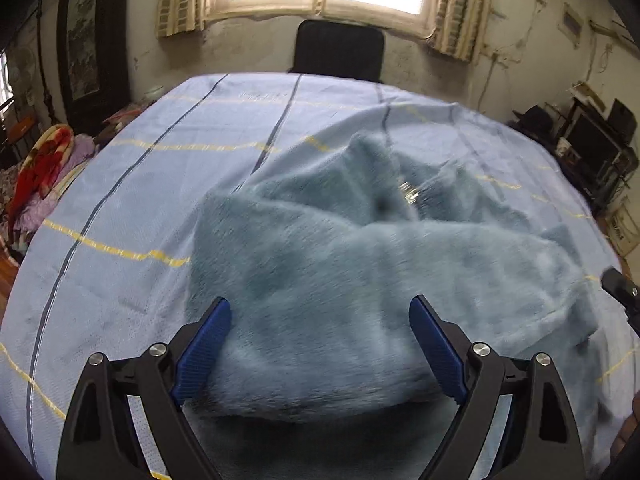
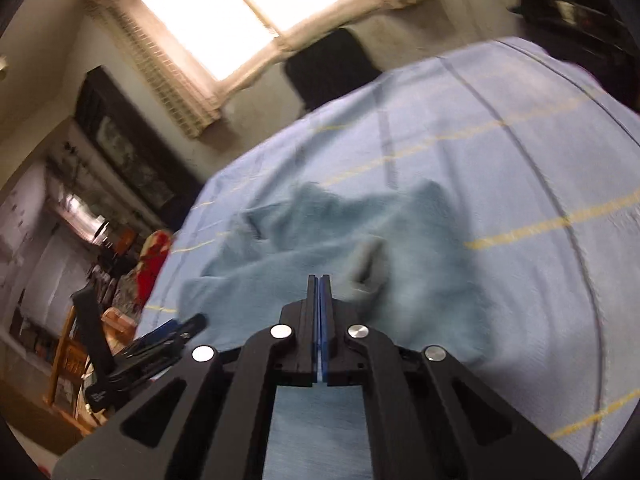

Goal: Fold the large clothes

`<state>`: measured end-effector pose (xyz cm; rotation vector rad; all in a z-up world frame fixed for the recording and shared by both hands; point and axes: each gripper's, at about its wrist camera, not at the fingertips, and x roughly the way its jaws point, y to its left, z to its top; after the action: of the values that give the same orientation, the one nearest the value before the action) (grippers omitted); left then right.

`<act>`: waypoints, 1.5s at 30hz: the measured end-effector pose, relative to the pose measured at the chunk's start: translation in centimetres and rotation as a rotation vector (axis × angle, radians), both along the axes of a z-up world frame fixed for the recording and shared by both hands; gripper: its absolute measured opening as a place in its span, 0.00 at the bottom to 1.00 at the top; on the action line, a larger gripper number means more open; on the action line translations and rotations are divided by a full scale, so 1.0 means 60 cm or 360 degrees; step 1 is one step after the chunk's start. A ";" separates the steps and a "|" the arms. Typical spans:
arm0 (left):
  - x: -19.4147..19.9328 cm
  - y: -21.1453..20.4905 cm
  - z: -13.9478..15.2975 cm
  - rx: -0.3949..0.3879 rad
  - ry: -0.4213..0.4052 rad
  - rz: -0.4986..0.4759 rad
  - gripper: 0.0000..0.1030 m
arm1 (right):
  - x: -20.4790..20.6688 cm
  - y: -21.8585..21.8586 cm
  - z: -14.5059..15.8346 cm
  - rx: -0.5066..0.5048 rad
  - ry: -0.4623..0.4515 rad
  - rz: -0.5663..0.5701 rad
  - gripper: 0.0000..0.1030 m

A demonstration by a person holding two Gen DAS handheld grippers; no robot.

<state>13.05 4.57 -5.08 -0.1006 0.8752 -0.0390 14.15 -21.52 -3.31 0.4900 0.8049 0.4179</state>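
A fluffy blue-grey garment [image 1: 340,280] is seen heaped on the striped blue sheet [image 1: 140,184]. The left tongs [image 1: 320,344] are spread wide at 6 o'clock of it, grasping nothing. The right tongs [image 2: 319,312] are clenched, empty.

No legible text, labels or nos. anywhere; faint marks on bedsheet [image 1: 262,97] too blurred.
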 end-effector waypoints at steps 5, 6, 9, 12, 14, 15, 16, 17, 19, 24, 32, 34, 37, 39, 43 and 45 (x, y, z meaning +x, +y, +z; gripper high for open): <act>0.021 -0.040 0.008 0.0006 0.0005 -0.0053 0.88 | 0.054 0.094 -0.050 -0.0008 0.0149 0.0242 0.02; 0.029 -0.042 -0.004 0.0004 0.0037 -0.0051 0.88 | 0.061 0.096 -0.069 -0.0021 0.0194 0.0235 0.02; 0.042 -0.029 -0.047 0.0017 0.0113 -0.0014 0.90 | 0.057 0.065 -0.109 -0.0017 0.0281 0.0168 0.00; 0.032 -0.015 -0.043 0.0029 0.0089 -0.0049 0.90 | 0.048 -0.008 -0.123 0.0128 0.0313 0.0067 0.00; 0.025 0.000 -0.045 0.0017 0.0080 -0.0072 0.90 | 0.035 -0.064 -0.126 0.0177 0.0312 -0.0032 0.00; 0.021 0.007 -0.045 -0.0004 0.0070 -0.0105 0.89 | 0.031 -0.086 -0.129 0.0207 0.0318 -0.0065 0.00; 0.018 0.010 -0.045 -0.0008 0.0064 -0.0116 0.87 | 0.030 -0.105 -0.134 0.0253 0.0331 -0.0091 0.00; 0.015 0.012 -0.044 -0.0009 0.0059 -0.0131 0.86 | 0.025 -0.129 -0.140 0.0197 0.0357 -0.0203 0.00; 0.012 0.013 -0.045 0.0012 0.0054 -0.0126 0.86 | 0.024 -0.147 -0.146 0.0280 0.0361 -0.0208 0.00; -0.005 0.000 -0.031 0.0089 0.0050 -0.0077 0.85 | -0.009 -0.118 -0.092 0.0038 0.0258 -0.0234 0.06; -0.116 0.014 0.007 0.0023 0.0025 -0.0161 0.85 | -0.117 -0.038 -0.033 -0.0049 0.0136 0.0001 0.17; -0.140 0.015 0.000 -0.0003 0.0056 -0.0190 0.85 | -0.132 -0.017 -0.038 -0.0066 0.0159 0.0057 0.18; -0.165 0.008 -0.017 0.0016 0.0087 -0.0217 0.85 | -0.159 0.008 -0.061 -0.0077 0.0232 0.0124 0.18; -0.175 0.006 -0.031 0.0033 0.0116 -0.0216 0.85 | -0.167 0.012 -0.077 -0.0090 0.0279 0.0144 0.18; -0.201 -0.002 -0.047 0.0104 0.0157 -0.0232 0.85 | -0.199 0.009 -0.104 -0.0122 0.0355 0.0180 0.22; -0.215 -0.001 -0.046 0.0123 0.0157 -0.0247 0.85 | -0.216 -0.001 -0.103 -0.0119 0.0327 0.0187 0.22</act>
<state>0.14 4.53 -7.86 0.0379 0.9807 -0.1460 1.20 -21.59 -9.51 0.4217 1.0480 0.4488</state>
